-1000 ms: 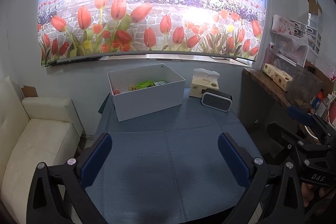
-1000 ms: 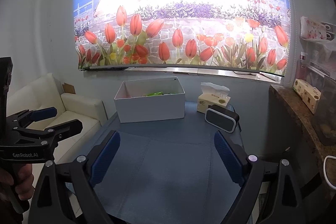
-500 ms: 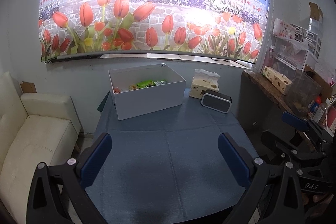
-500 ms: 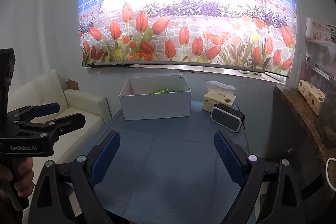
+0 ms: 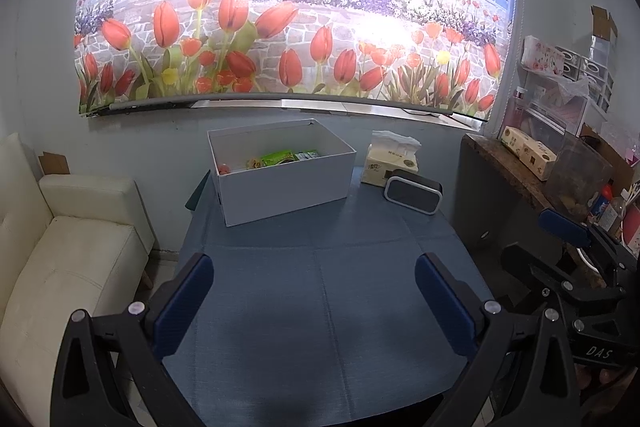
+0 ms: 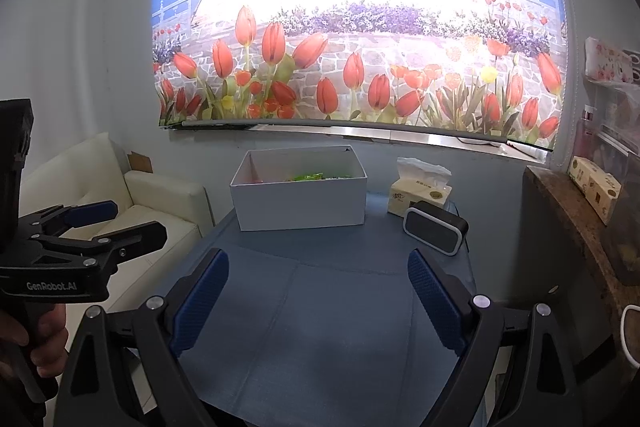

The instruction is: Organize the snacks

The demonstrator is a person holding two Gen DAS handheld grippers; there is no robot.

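A white open box [image 5: 280,183] [image 6: 300,203] stands at the far side of the blue-covered table [image 5: 320,299] [image 6: 328,307]. Inside it lie several snack packets [image 5: 282,158] [image 6: 308,177], green and yellow ones showing above the rim. My left gripper [image 5: 314,301] hangs open over the near part of the table, nothing between its blue pads. My right gripper [image 6: 318,301] is open too and holds nothing. Each gripper also shows at the edge of the other's view, left gripper [image 6: 92,223] and right gripper [image 5: 568,247], both well short of the box.
A tissue box [image 5: 390,163] [image 6: 420,193] and a black speaker [image 5: 414,191] [image 6: 434,227] sit right of the white box. A cream sofa [image 5: 60,259] stands left of the table. A cluttered wooden counter [image 5: 520,167] runs along the right. A person's hand [image 6: 24,343] grips the left handle.
Both views have shifted slightly, with the box and wall picture sitting a little lower and further right in the frame. Both grippers stay open and empty.
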